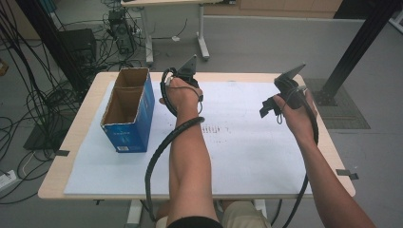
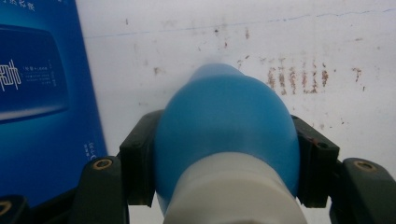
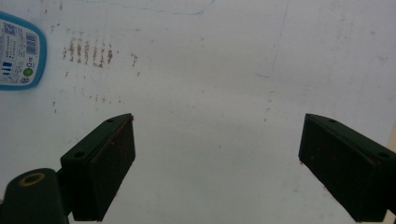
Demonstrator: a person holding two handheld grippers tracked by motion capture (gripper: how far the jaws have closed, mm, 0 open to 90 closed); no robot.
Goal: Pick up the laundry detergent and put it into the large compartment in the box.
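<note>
— Blue plastic bottle with a white cap [image 2: 226, 126]: where is it?
— Pinched between the left gripper's [image 2: 226, 154] black pads, above the white bench [image 2: 196, 46], just beside the open blue cardboard box [image 1: 128, 111].
— And the right gripper [image 3: 217, 163]?
— Spread wide over bare bench, holding nothing.

From my seat the high view looks evenly lit from overhead and a little soft, with faint shadows under the forearms on the white sheet [image 1: 247, 152]. In the left gripper view the blue bottle [image 2: 226, 126] sits too close and blurs, and both gripper views are bright but grainy.
</note>
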